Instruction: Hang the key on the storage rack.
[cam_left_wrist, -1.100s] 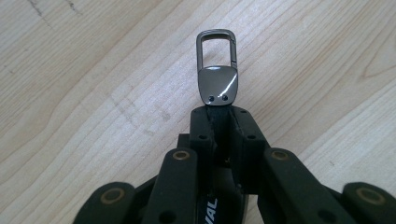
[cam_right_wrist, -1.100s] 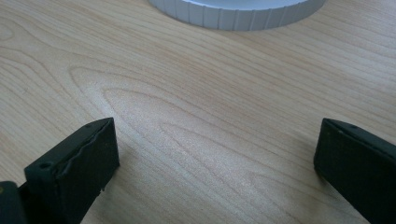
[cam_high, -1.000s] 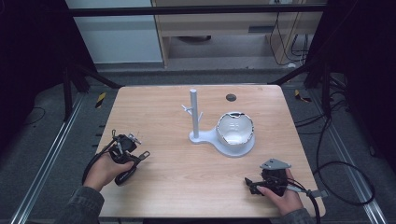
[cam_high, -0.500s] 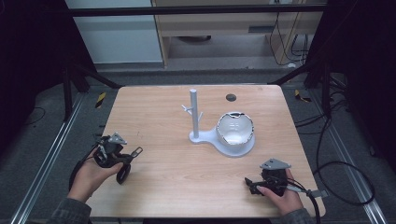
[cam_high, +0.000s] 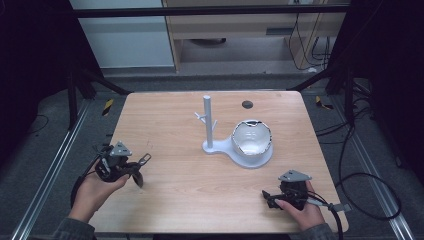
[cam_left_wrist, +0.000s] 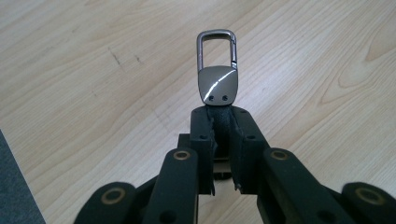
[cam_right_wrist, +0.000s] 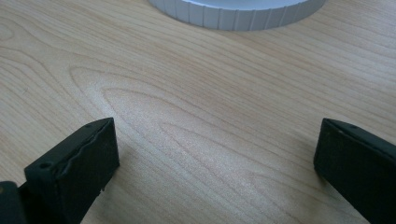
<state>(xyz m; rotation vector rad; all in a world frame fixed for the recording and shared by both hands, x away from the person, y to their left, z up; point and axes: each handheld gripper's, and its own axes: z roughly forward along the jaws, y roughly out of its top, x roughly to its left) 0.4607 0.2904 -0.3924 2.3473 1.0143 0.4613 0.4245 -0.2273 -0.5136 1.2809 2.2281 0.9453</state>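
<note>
Keyring clasp (cam_left_wrist: 216, 70) juts ahead of the left tool (cam_left_wrist: 221, 122), pinched by its strap; right tool (cam_right_wrist: 215, 154) gapes empty. Likely aim: stand (cam_high: 208, 125) pegs; keep grip firm.

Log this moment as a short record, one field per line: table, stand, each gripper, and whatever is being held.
table: pale wooden top
stand: white post on a white base, a round dish at its right end, near the table's middle
left gripper: jaws closed on the dark strap of a key clip
key clip: metal plate with a snap hook, sticking out past the jaws over the wood
right gripper: jaws wide apart, nothing between them, low over the table, facing the stand's ribbed base
</note>
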